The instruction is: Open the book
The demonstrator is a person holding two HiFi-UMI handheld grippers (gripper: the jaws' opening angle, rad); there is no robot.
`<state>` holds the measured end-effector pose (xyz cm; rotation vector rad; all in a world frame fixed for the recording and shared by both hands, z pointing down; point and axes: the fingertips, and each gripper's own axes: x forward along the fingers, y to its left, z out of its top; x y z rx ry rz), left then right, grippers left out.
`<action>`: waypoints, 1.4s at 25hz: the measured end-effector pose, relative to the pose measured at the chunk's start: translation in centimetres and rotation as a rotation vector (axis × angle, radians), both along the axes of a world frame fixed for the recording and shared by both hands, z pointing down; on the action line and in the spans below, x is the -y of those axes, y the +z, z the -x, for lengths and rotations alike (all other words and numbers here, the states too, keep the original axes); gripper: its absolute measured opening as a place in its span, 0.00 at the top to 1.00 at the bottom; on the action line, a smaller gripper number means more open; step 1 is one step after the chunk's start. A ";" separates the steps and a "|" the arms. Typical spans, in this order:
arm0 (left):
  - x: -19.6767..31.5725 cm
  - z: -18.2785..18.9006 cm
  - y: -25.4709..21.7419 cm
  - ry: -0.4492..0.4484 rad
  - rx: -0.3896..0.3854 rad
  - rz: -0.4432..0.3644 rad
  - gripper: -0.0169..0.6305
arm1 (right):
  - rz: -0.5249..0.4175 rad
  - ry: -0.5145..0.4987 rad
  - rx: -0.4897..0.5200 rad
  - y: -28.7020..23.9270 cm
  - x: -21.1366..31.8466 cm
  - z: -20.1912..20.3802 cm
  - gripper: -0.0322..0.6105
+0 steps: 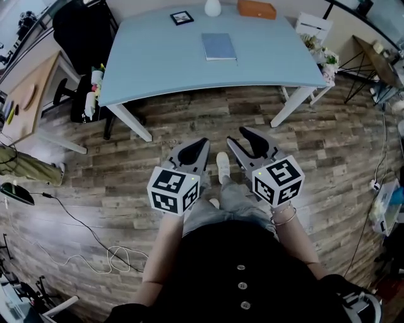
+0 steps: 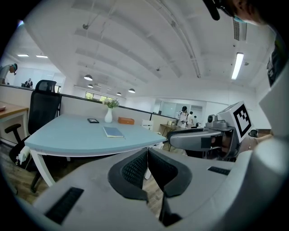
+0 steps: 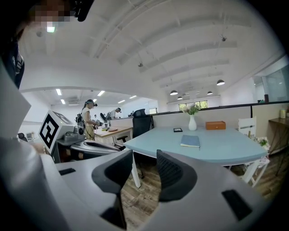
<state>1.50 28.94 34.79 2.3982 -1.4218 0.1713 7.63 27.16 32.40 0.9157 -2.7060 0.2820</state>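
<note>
Nearest: the person's dark buttoned top, forearms, and the two marker cubes held low over the wood floor (image 1: 126, 189).

- Left gripper (image 1: 194, 150): in its own view the jaws stand together, pads meeting at the tips, nothing between them.
- Right gripper (image 1: 250, 142): in its own view the jaws stand a little apart, with floor showing through the gap. Empty.
- One white shoe (image 1: 223, 165) shows between the grippers. Both grippers are well short of the table's near edge.
- Book (image 1: 219, 46): closed, blue-grey cover, lying flat on the light blue table (image 1: 158, 63), past the middle toward the far side. Bare tabletop all round it.
- Beyond the book on the far edge: a small dark frame (image 1: 182, 17) to its left, a white vase (image 1: 213, 6), and an orange box (image 1: 256, 9) to the right.
- A black office chair (image 1: 82, 25) sits off the table's left end.

Step in hand (judgement): the approach. Nothing is touched yet.

How to do it well:
- Come right up to the near edge first, since the book lies deep on the table and reaching from here would mean a stretch.
- Which long edge is the spine cannot be told from here. Check this up close before committing.
- Rest one gripper on the book near the spine to stop it sliding on the smooth top.
- With the other gripper, jaws barely parted, catch the cover alone at the free edge and swing it over in an arc.
- Risks: pinching several pages along with the cover, or pushing the book toward the vase.
</note>
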 end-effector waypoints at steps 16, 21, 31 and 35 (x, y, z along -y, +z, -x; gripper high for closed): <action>9.7 1.2 1.0 0.007 0.013 0.025 0.95 | 0.011 -0.034 -0.014 0.7 9.7 2.3 0.71; 14.8 1.5 0.4 -0.007 0.022 0.017 0.95 | 0.009 -0.053 -0.014 0.3 15.0 2.6 0.71; 23.8 3.1 -1.0 -0.072 0.045 -0.001 0.95 | -0.003 -0.113 0.008 -0.4 24.1 4.1 0.72; 26.7 3.4 -1.2 -0.094 0.046 -0.006 0.95 | -0.004 -0.148 0.024 -0.5 27.1 4.5 0.72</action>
